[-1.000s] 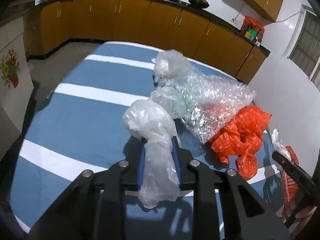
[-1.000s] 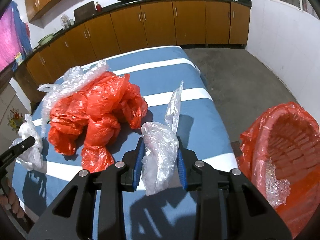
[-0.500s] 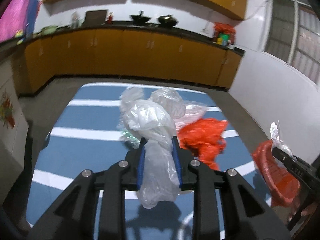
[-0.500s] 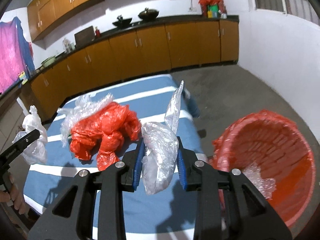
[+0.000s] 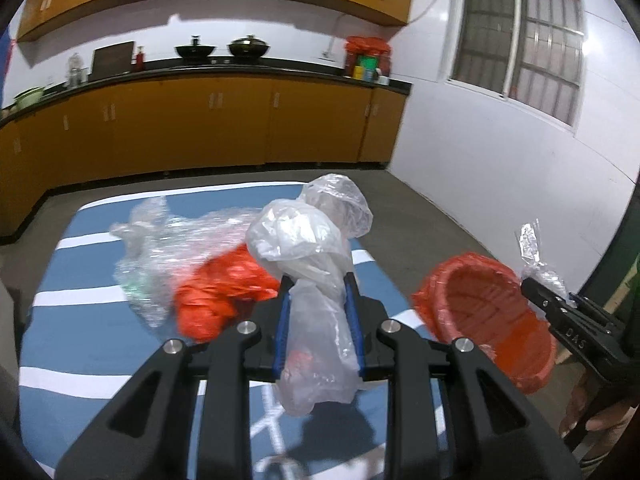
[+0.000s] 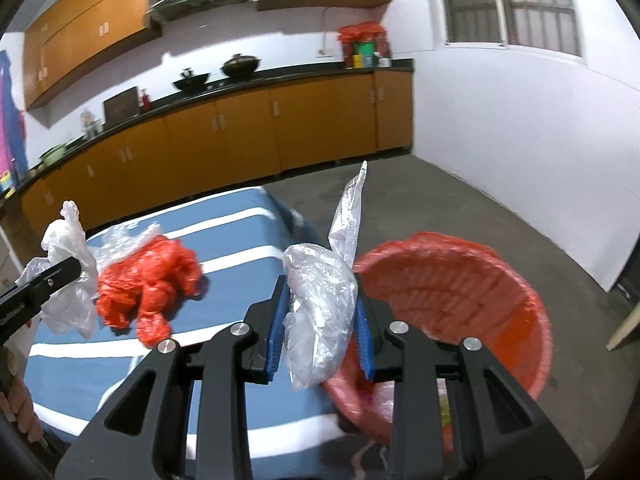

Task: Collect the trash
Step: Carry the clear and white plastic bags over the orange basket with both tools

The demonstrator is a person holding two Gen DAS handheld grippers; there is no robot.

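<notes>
Kitchen w/ orange cabinets; blue-white striped counter (image 5: 80, 344) up front. Left tool (image 5: 318, 300) clamped on white plastic bag (image 5: 304, 264), long axis running away from cam, bulk bunched past the tips. Right tool (image 6: 320, 312) clamped on clear crinkly bag (image 6: 320, 304), one flap pointing straight up. Red-lined bin (image 6: 480, 280) just off counter's right edge. Orange bags (image 6: 152, 280) and bubble wrap (image 5: 168, 248) mid-counter. "DAS" readable on right tool's finger, left view.

Black angular fingers (image 5: 256, 360), blue ribbed pads (image 5: 281, 332), silver screws, possibly "DAS" lettering
</notes>
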